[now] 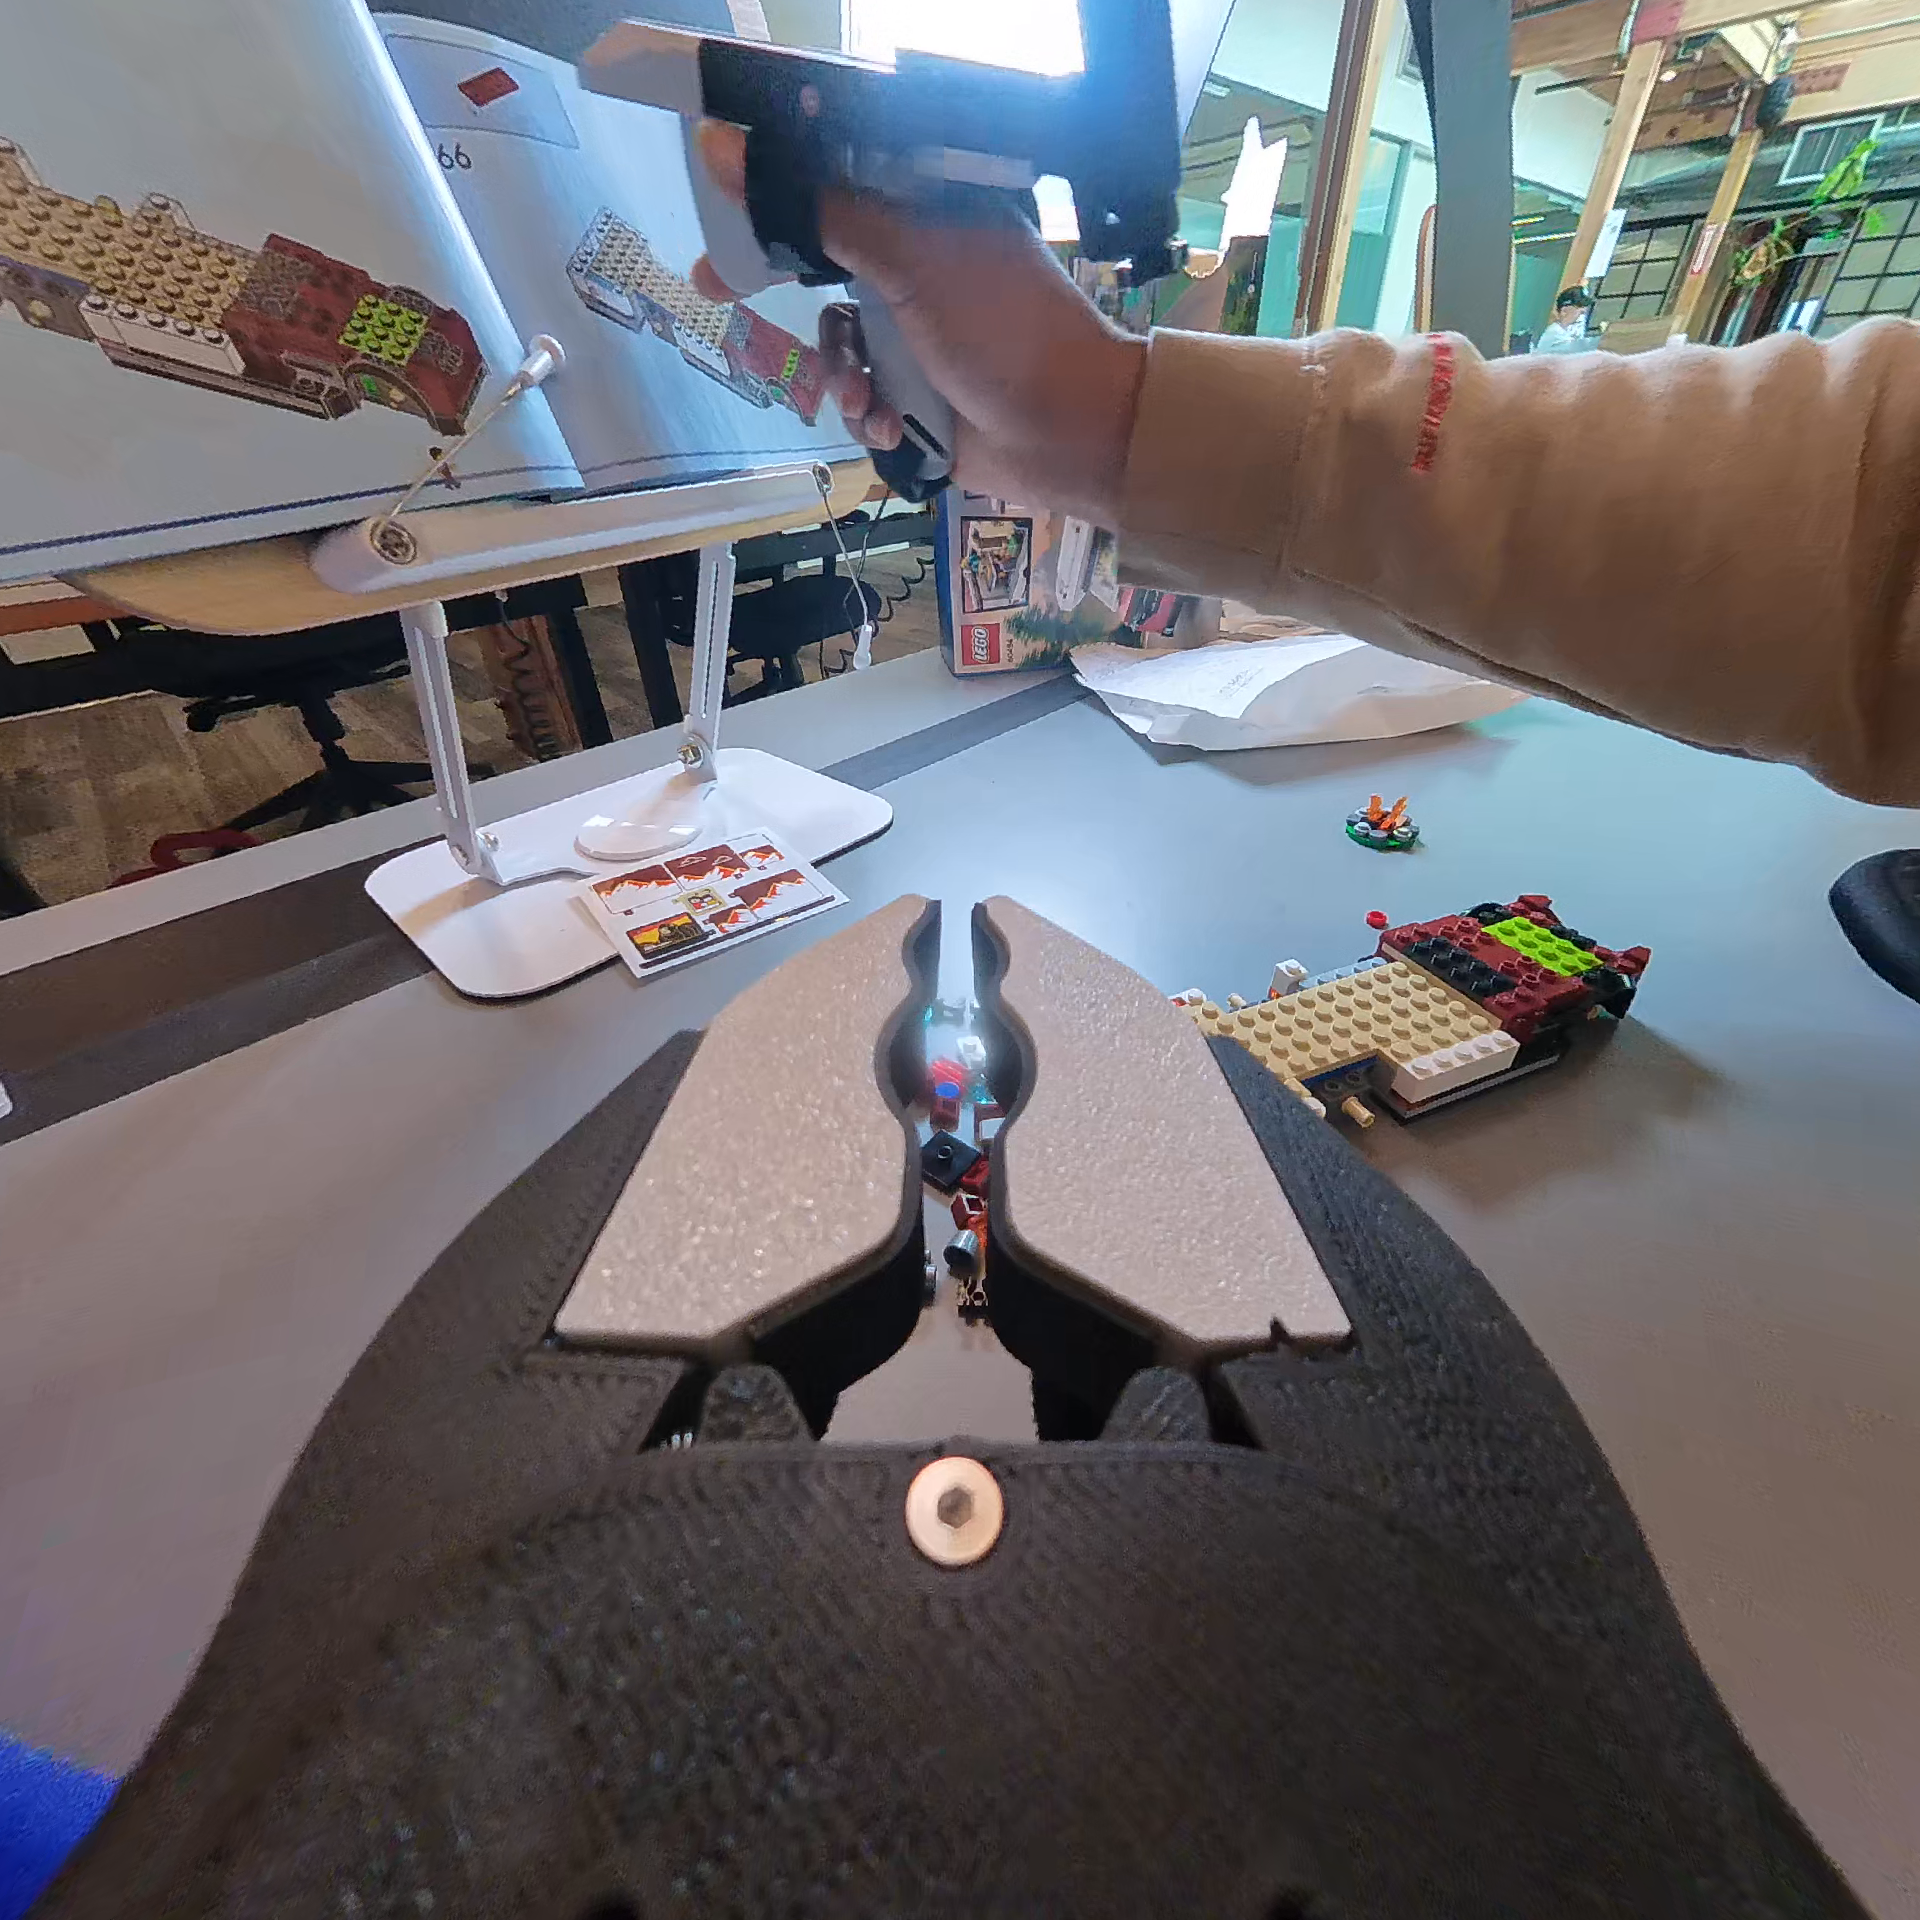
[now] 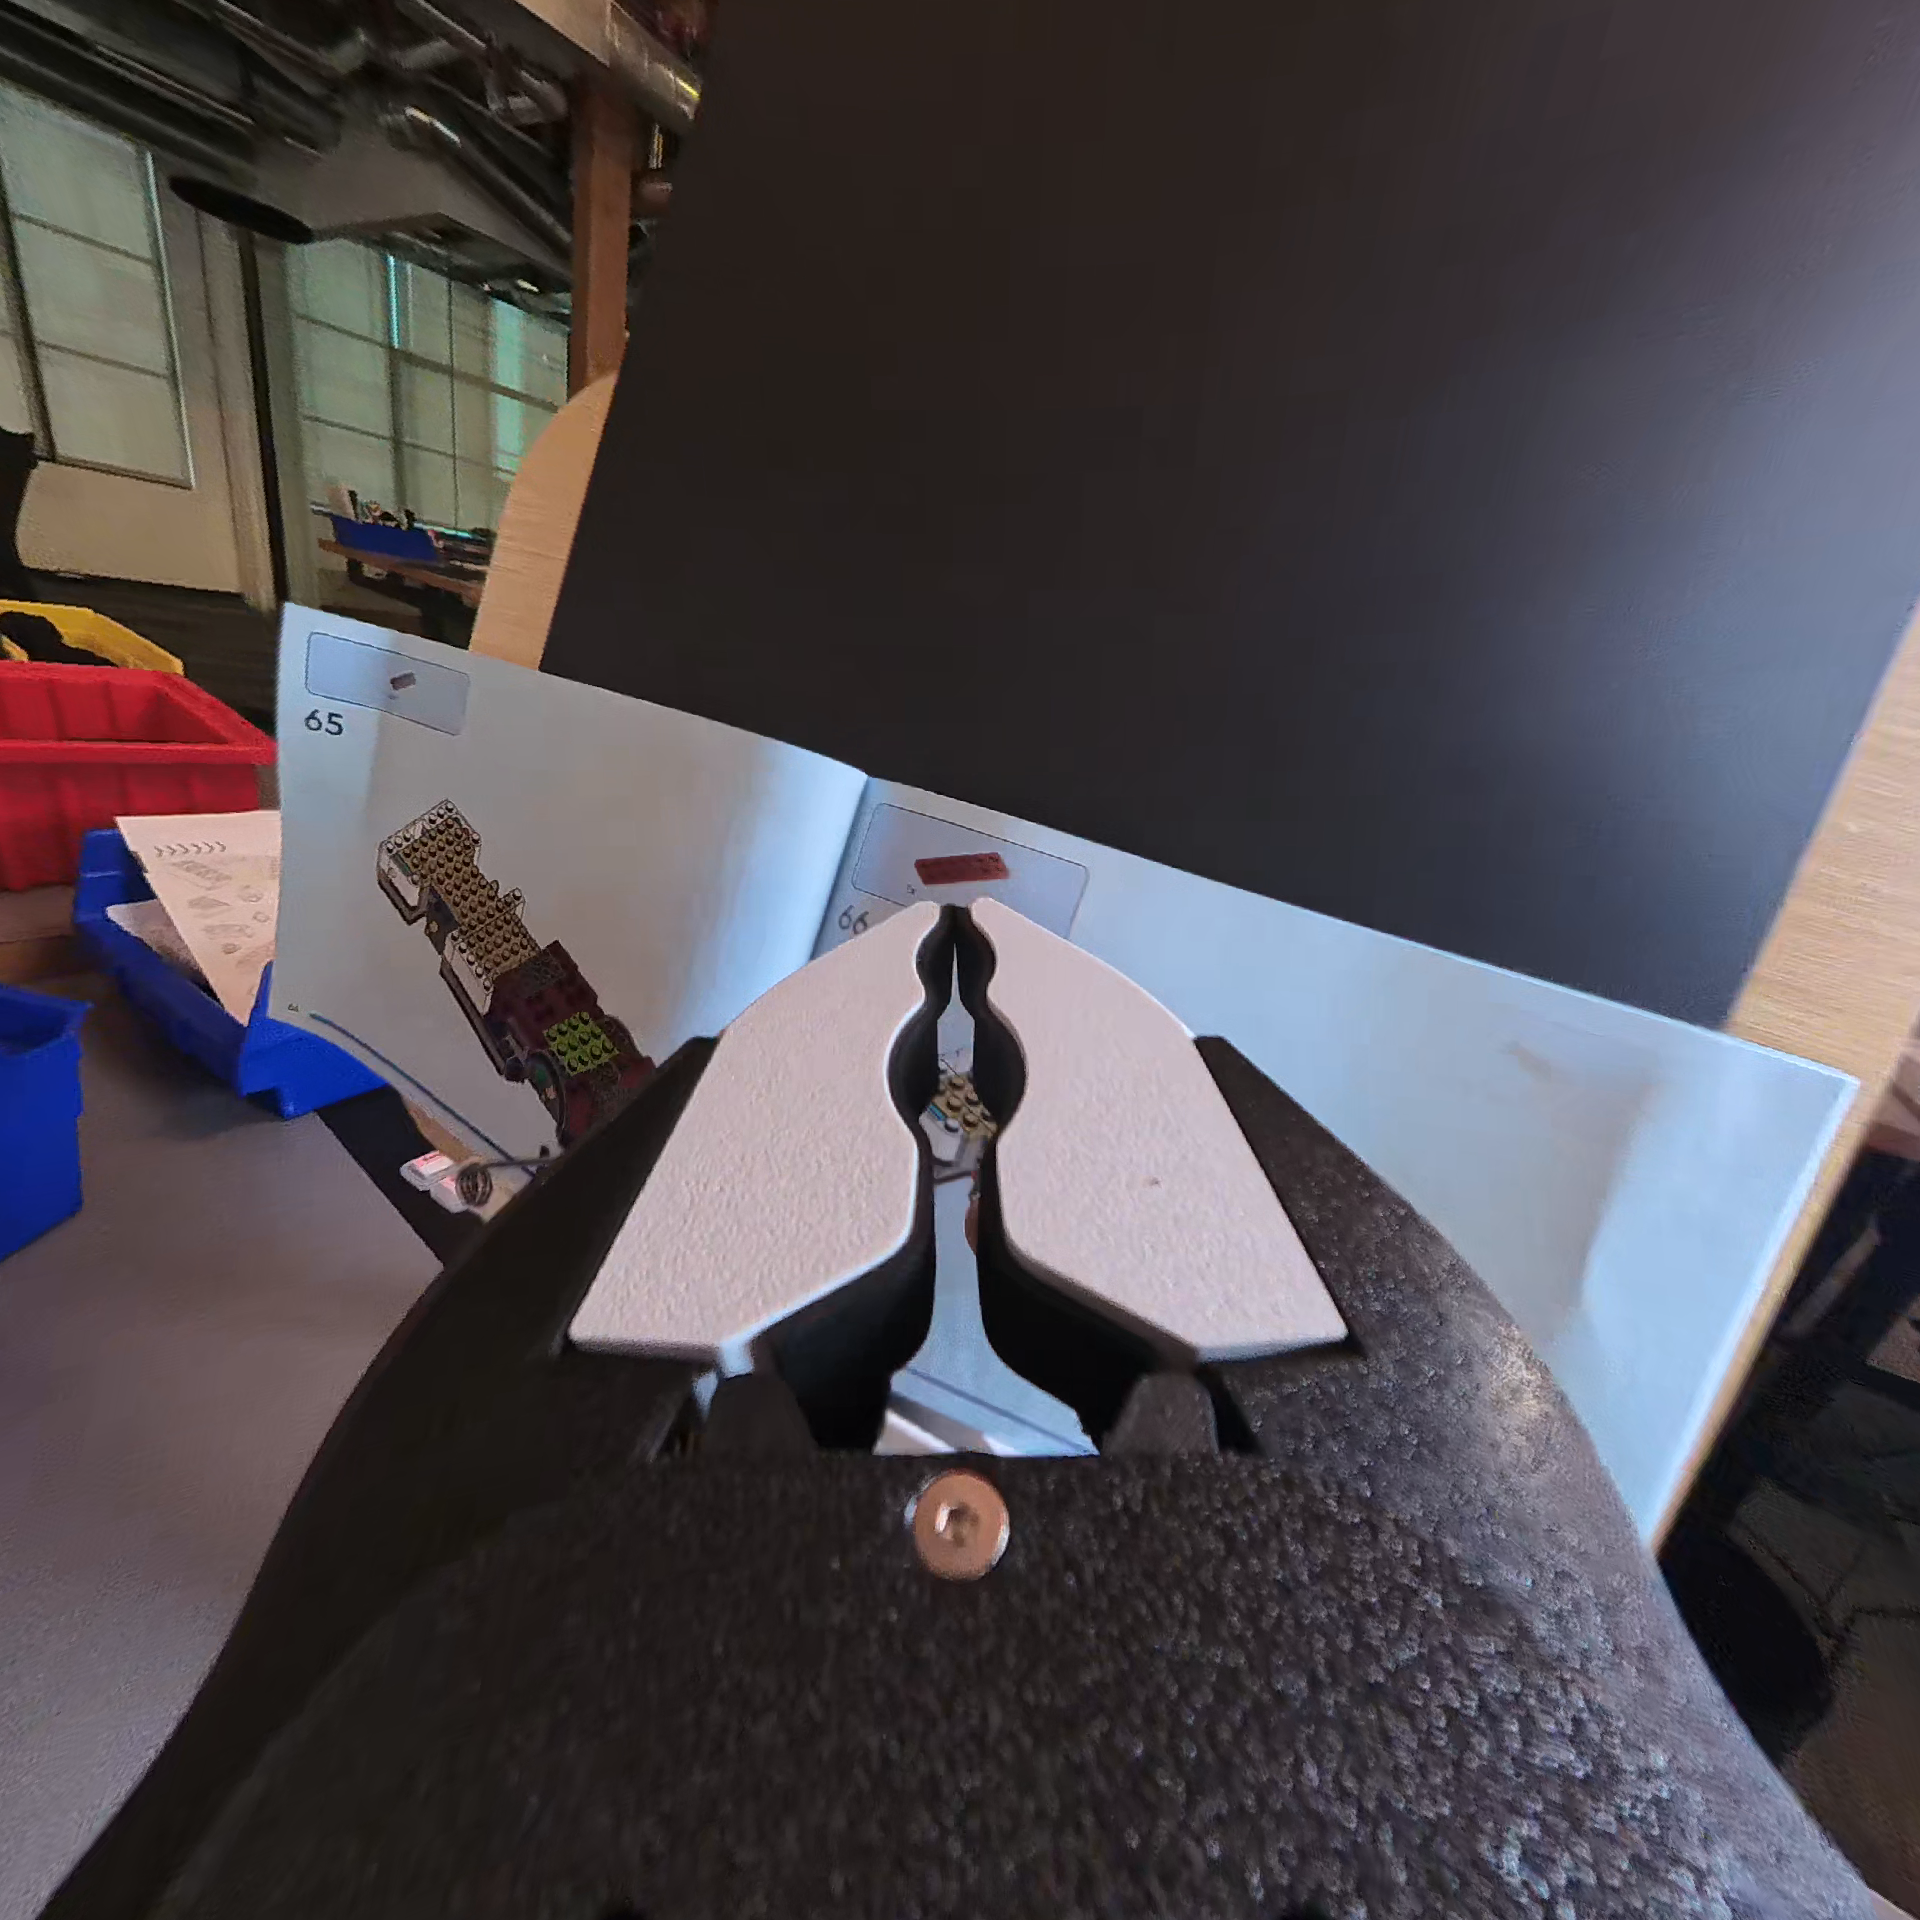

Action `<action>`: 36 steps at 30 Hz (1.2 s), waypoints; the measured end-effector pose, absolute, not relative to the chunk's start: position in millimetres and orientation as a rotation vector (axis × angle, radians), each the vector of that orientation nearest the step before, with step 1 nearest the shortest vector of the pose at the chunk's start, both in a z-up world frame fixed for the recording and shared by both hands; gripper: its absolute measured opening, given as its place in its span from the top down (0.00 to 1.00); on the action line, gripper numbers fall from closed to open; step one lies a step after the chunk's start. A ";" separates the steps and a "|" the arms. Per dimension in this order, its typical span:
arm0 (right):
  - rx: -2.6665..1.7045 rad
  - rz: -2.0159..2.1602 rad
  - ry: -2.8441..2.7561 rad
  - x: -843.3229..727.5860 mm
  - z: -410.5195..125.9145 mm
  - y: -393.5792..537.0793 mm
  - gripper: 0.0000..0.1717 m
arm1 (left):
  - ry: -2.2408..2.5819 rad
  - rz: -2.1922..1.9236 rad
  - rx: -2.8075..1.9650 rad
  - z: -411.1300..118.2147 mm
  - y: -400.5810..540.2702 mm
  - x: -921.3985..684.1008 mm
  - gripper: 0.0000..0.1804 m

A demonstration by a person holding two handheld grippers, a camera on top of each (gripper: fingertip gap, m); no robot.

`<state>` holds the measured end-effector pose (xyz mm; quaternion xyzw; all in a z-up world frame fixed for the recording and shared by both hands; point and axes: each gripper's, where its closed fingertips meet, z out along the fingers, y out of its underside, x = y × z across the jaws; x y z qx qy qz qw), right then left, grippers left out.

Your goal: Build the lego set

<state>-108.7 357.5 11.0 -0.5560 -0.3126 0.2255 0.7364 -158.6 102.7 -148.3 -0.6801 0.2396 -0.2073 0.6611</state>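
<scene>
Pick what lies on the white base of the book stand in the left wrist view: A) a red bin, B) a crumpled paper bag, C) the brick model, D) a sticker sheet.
D: the sticker sheet rests partly on the stand's white base, while the brick model sits apart on the grey table.

My fingers (image 1: 790,1122) are matt grainy plastic on ribbed black printed shells. Glossy paper booklet (image 2: 644,852) upper left; table (image 1: 1143,831) smooth matt grey; studded plastic bricks (image 1: 1382,1018).
</scene>
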 end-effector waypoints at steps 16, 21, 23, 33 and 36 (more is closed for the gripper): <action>-1.278 0.418 -0.697 18.6 -39.4 269.1 0.99 | 0.575 -0.472 -1.553 -153.9 102.3 -152.1 0.98; -1.289 0.383 -0.667 15.1 -49.2 293.5 0.97 | 0.585 -0.464 -1.564 -157.1 103.1 -150.6 0.98; -1.286 0.369 -0.651 8.3 -51.1 311.2 0.96 | 0.593 -0.448 -1.566 -158.2 103.1 -150.5 0.98; -1.299 0.402 -0.607 -21.1 -58.3 369.0 0.95 | 0.626 -0.381 -1.589 -165.8 104.0 -148.0 0.98; -1.298 0.400 -0.613 -23.6 -61.4 374.3 0.95 | 0.632 -0.373 -1.604 -170.7 106.4 -147.2 0.98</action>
